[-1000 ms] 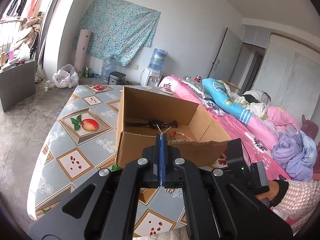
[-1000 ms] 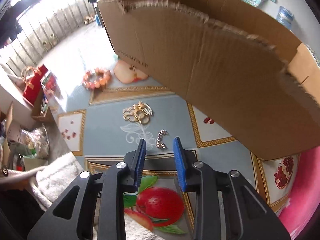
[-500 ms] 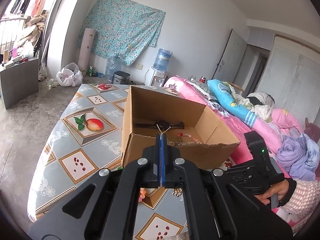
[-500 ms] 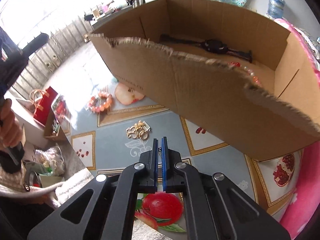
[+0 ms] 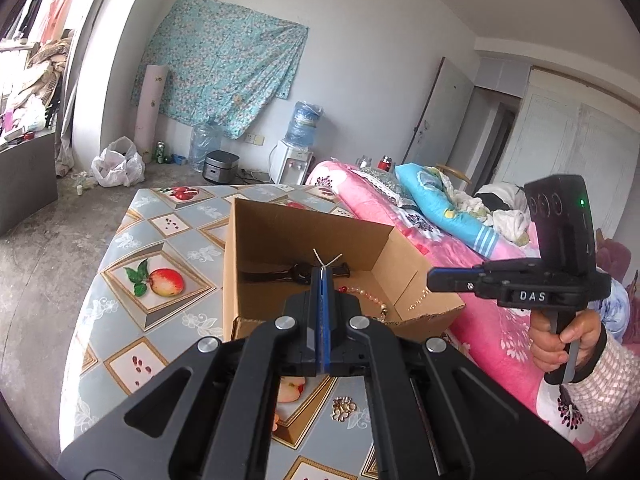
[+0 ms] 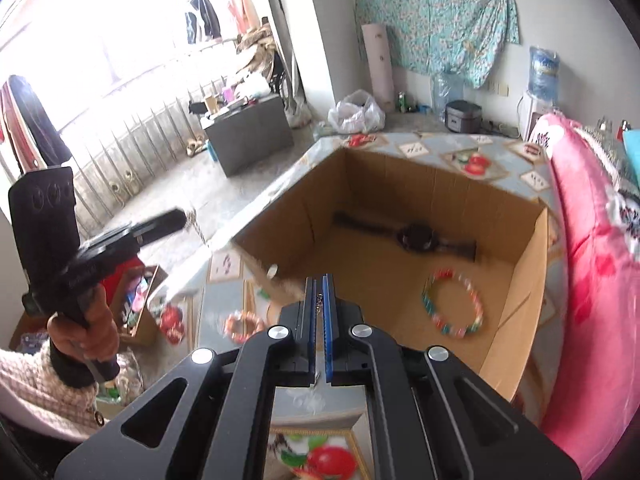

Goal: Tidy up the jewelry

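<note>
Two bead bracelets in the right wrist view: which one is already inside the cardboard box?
The multicoloured bead bracelet, lying on the cardboard box floor near the black watch. The orange bead bracelet lies outside, on the tablecloth left of the box.

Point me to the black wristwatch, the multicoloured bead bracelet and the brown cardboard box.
Black wristwatch point(image 6: 416, 237), right wrist view, on its dial.
Multicoloured bead bracelet point(image 6: 430, 304), right wrist view, left arc.
Brown cardboard box point(image 6: 516, 292), right wrist view, right inner wall.

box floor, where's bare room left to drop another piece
Inside the cardboard box, the near-left floor is bare, between the torn front wall and the black watch. The back is taken by the watch, the right corner by the bead bracelet. Outside, the table left of the box is clear.
</note>
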